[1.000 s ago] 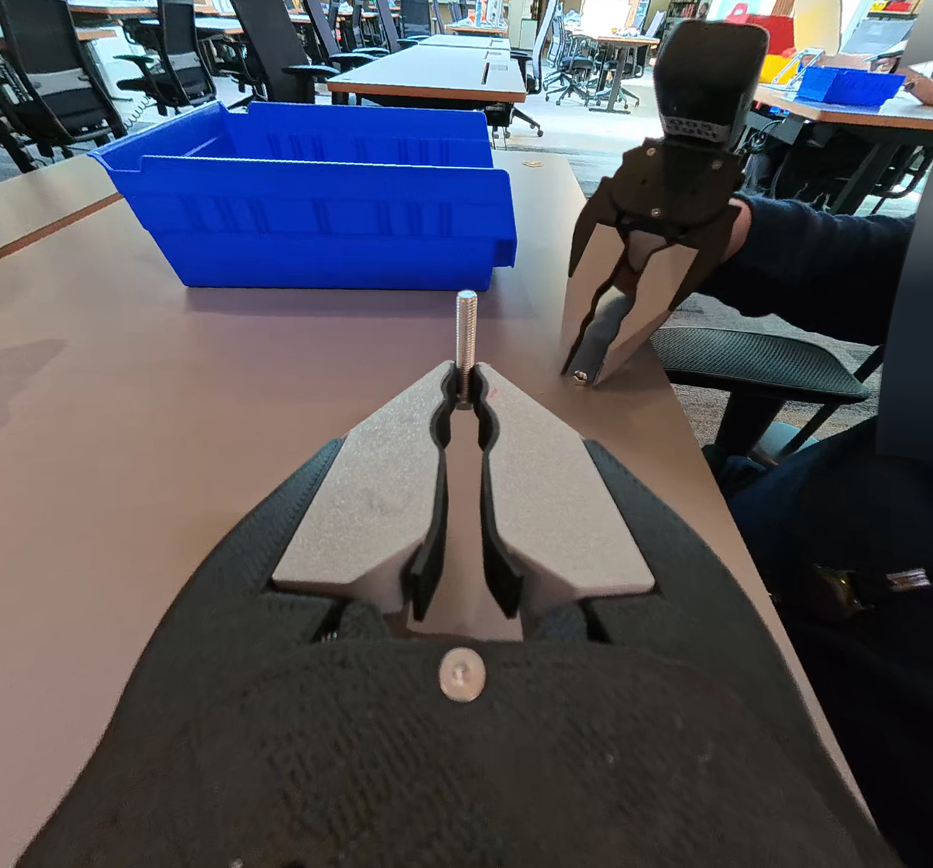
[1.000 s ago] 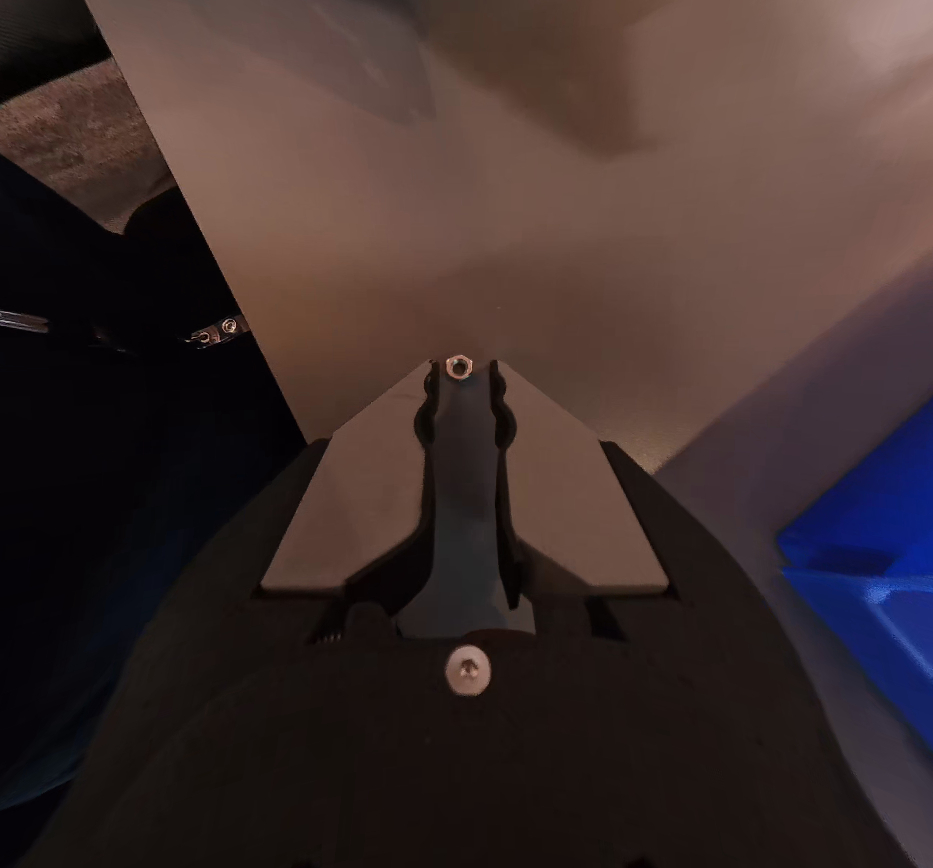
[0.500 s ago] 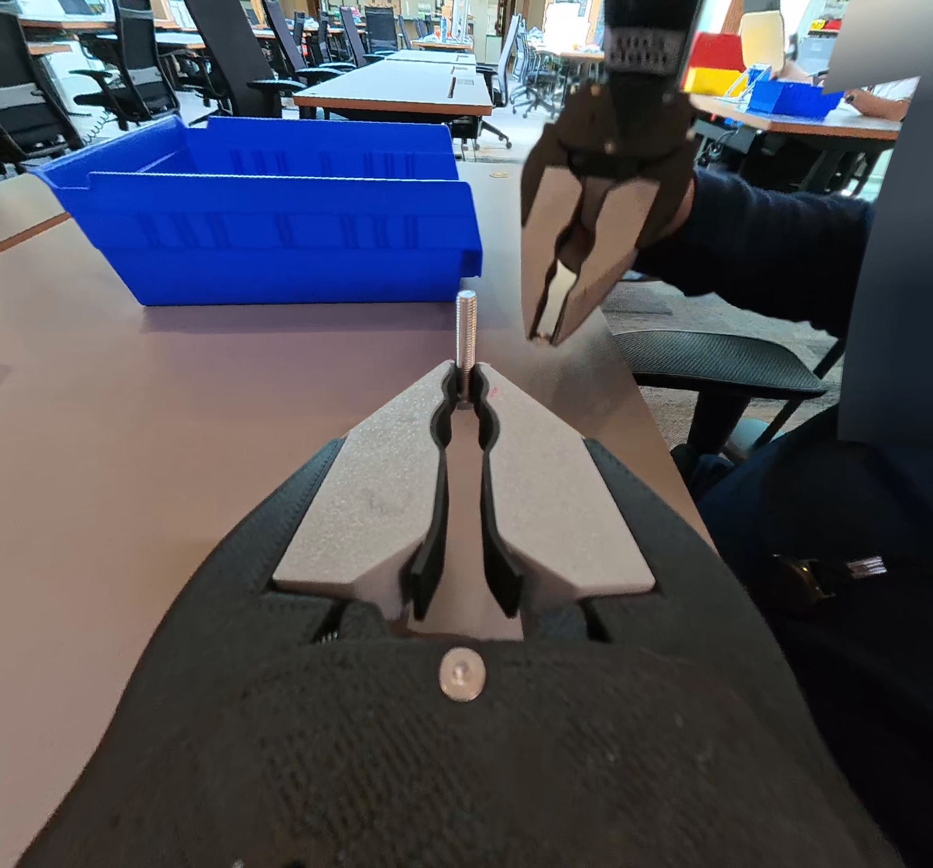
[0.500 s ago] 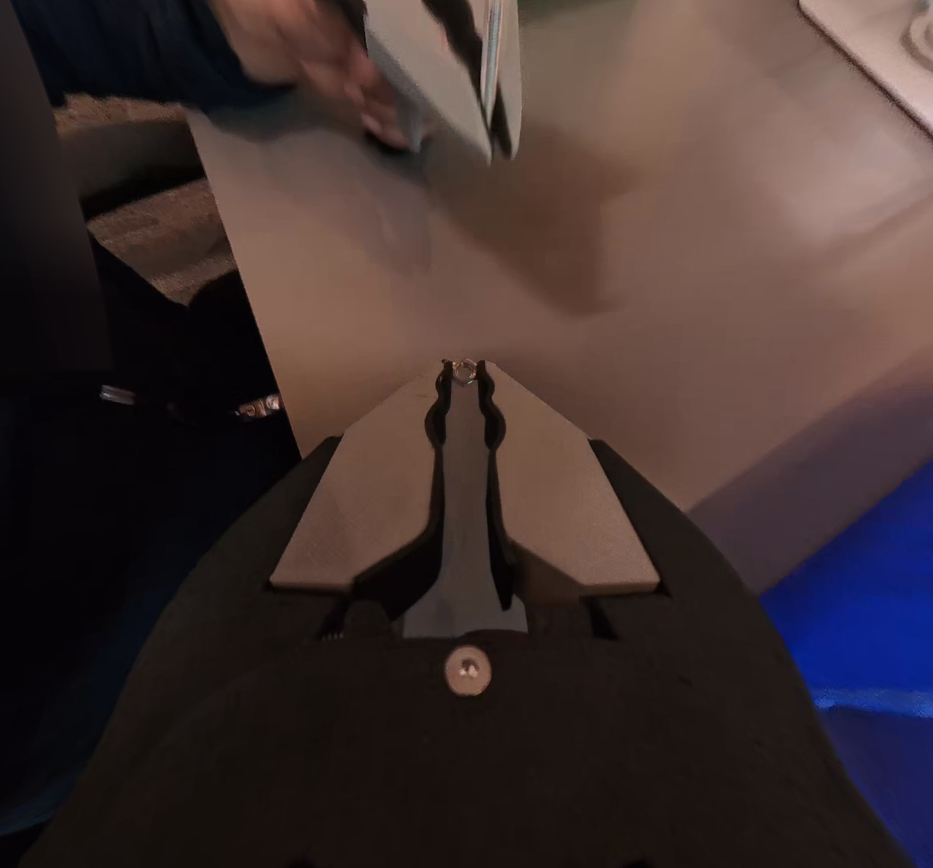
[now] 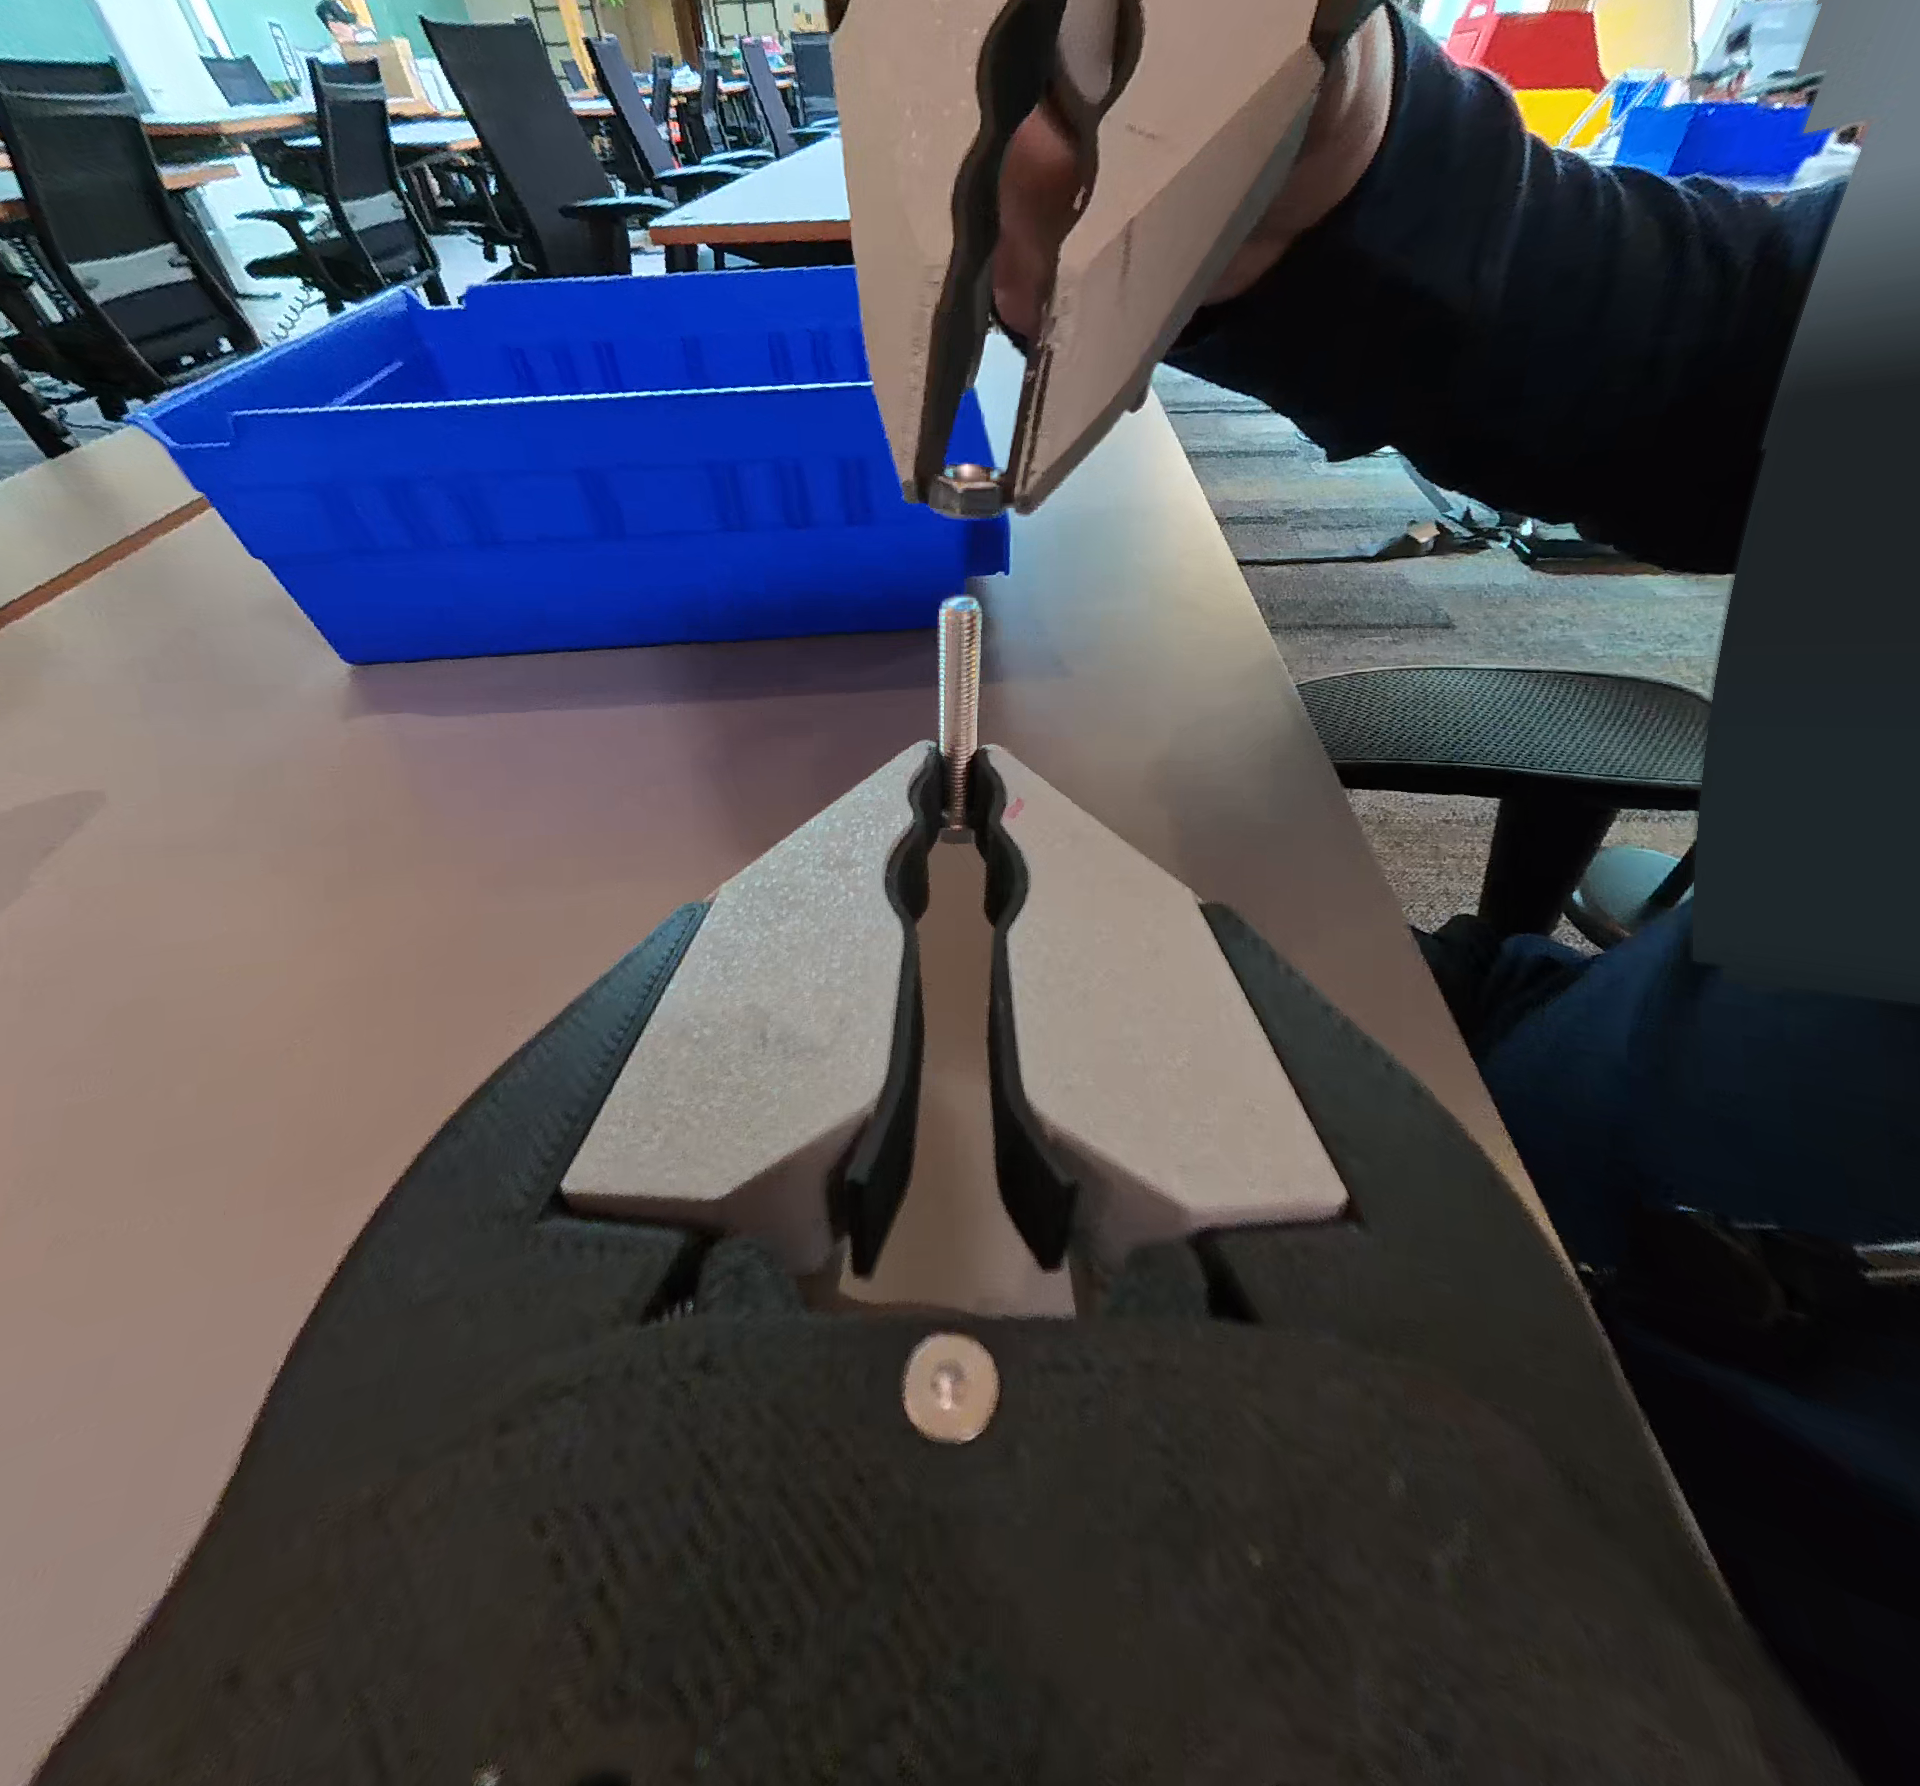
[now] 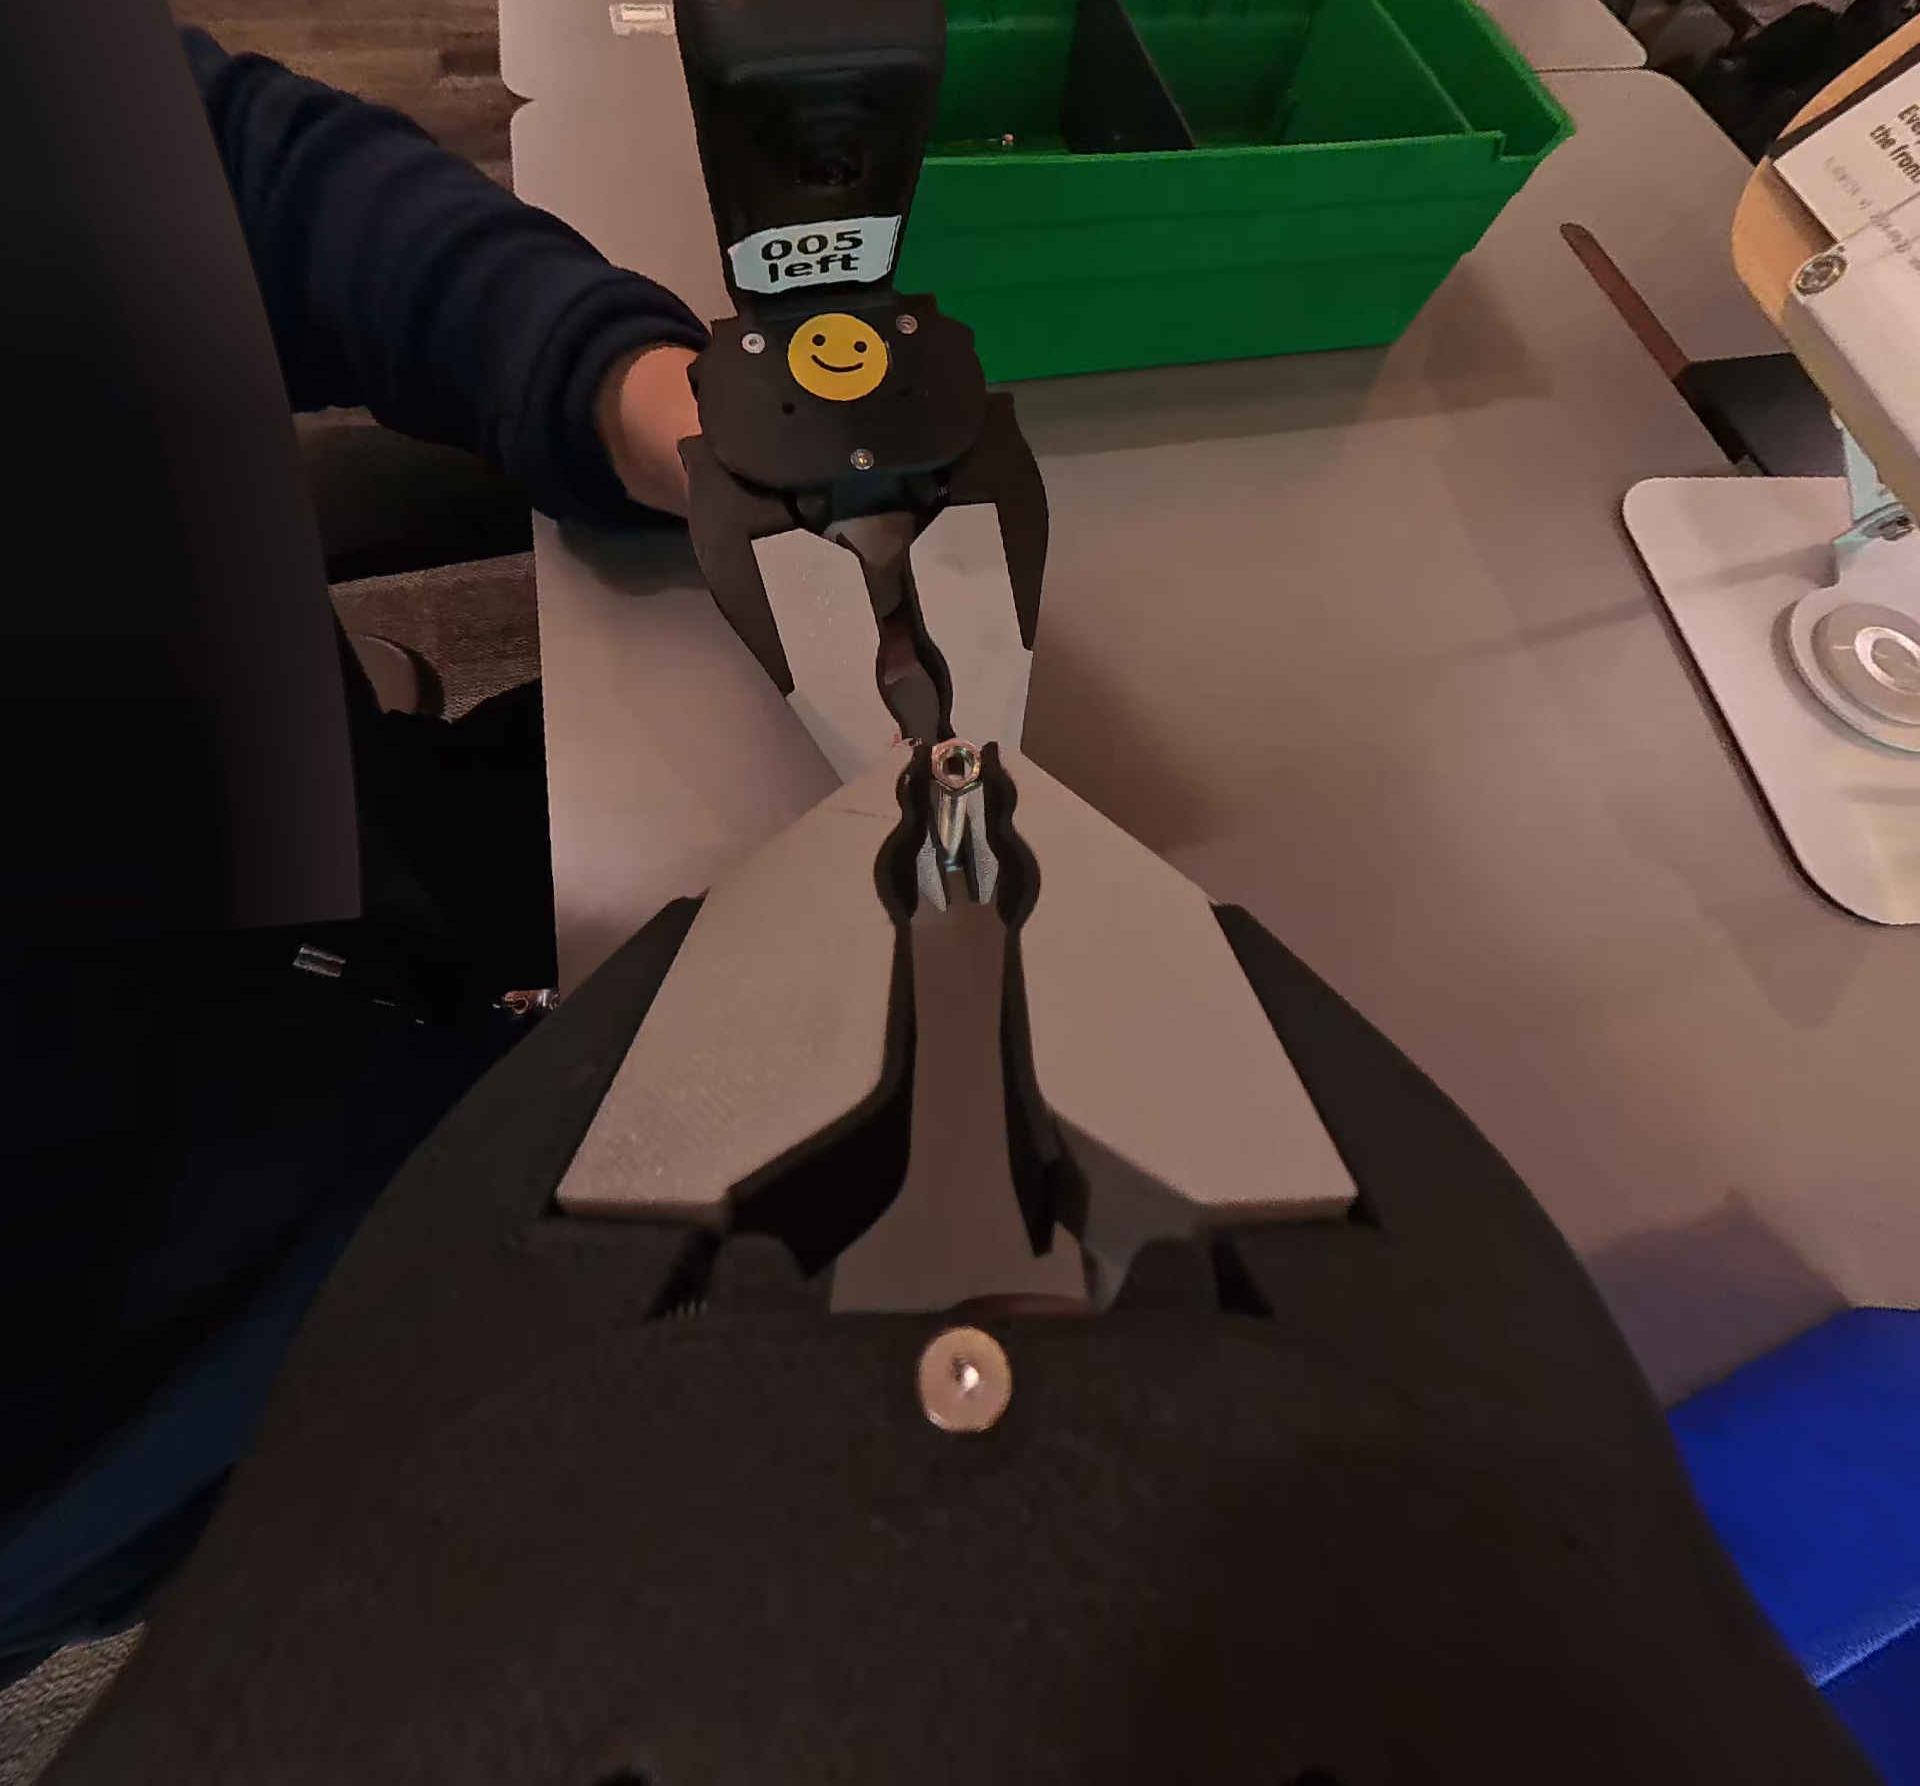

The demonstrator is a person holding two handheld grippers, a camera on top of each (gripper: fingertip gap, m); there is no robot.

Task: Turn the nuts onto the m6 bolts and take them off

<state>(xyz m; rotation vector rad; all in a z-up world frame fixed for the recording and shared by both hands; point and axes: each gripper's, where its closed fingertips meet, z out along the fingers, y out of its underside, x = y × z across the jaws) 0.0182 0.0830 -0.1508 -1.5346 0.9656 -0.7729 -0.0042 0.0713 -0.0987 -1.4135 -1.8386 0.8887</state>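
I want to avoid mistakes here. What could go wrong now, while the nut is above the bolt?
1. The nut sits only at the very tips of the right gripper, so it may slip out on contact.
2. It hangs apart from the bolt, seemingly slightly offset; a tilted start could cross-thread.
3. The left gripper clamps only the bolt's lower end, so downward pressure may tilt it.

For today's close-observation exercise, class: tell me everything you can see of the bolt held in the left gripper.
The bolt is a slim, silvery, shiny metal rod, threaded along its visible length with a flat tip. It stands upright, its lower end clamped between the black pads of the left gripper, so its head is hidden. It is bare: the hex nut in the right gripper hangs just above its tip, not touching. Behind it sits a blue bin on the table.
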